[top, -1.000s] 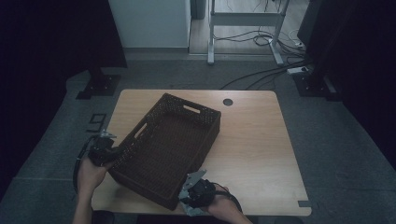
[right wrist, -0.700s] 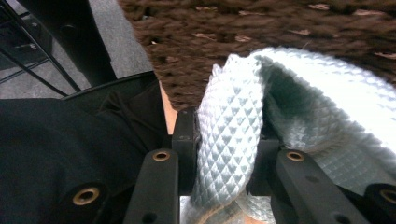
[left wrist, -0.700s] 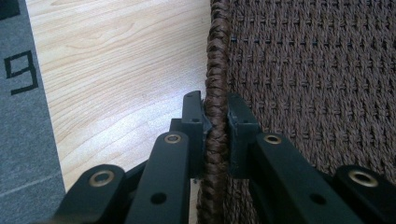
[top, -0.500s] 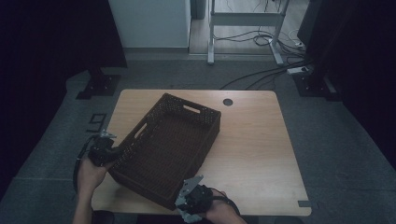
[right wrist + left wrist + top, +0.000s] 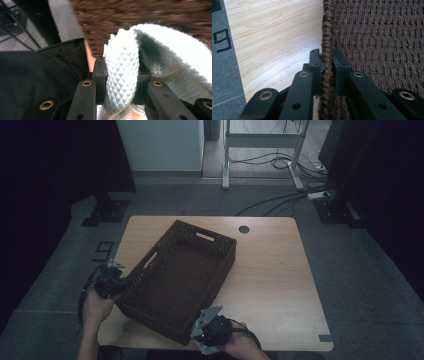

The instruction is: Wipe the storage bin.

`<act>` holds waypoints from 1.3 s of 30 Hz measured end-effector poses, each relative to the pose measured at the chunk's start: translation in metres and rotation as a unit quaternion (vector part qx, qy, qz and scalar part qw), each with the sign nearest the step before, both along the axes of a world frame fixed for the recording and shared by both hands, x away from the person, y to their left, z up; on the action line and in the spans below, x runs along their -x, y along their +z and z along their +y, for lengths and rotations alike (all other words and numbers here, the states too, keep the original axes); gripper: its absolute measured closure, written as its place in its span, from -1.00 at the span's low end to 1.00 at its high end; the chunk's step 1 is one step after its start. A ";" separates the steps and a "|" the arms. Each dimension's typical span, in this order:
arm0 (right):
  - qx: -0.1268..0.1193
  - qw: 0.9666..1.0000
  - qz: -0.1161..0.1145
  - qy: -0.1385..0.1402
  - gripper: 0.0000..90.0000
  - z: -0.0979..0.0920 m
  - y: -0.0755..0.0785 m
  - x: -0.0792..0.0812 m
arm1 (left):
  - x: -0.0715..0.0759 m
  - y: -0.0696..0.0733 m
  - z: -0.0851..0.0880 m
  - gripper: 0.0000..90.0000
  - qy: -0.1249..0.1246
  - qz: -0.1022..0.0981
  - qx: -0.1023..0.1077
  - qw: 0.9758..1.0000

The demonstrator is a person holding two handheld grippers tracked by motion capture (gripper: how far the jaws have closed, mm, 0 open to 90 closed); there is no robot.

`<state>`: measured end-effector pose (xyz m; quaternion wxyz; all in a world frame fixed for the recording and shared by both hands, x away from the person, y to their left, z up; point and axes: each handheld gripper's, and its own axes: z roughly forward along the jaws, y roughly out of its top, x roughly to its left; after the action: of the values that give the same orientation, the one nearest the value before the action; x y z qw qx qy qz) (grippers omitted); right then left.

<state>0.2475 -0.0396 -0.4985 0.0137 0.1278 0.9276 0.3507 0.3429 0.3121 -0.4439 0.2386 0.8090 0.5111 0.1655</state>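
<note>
A dark brown woven basket [image 5: 185, 270] lies slantwise on the wooden table [image 5: 270, 270], its left side raised. My left gripper [image 5: 119, 283] is at that left edge, and in the left gripper view it [image 5: 327, 62] is shut on the braided rim [image 5: 326, 37]. My right gripper [image 5: 202, 332] is at the basket's near corner. The right gripper view shows it [image 5: 122, 75] shut on a folded white waffle-textured cloth [image 5: 122, 57], which lies against the basket's outer wall [image 5: 150, 15].
A round cable hole [image 5: 243, 229] sits near the table's far edge. A taped "9" [image 5: 102, 251] marks the grey floor left of the table. Cables [image 5: 280, 200] and a metal stand [image 5: 260, 150] are beyond the table. The table's right half is bare wood.
The right gripper with the cloth has shifted slightly along the basket's near corner. The left gripper and basket have stayed put.
</note>
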 end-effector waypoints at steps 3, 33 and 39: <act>-0.006 1.000 -0.006 -0.019 0.56 -0.010 0.007 -0.007 | 0.000 0.000 0.000 0.78 -0.001 0.000 0.000 1.000; -0.030 0.979 -0.067 -0.190 0.56 -0.110 0.045 -0.065 | -0.001 0.000 0.000 0.78 -0.002 -0.002 0.001 1.000; -0.030 0.969 -0.076 -0.234 0.56 -0.138 0.049 -0.074 | -0.001 0.000 0.000 0.78 -0.002 -0.002 0.001 1.000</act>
<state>0.3217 -0.1773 -0.4499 0.1624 0.3146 0.8573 0.3738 0.3439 0.3120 -0.4442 0.2407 0.8095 0.5092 0.1658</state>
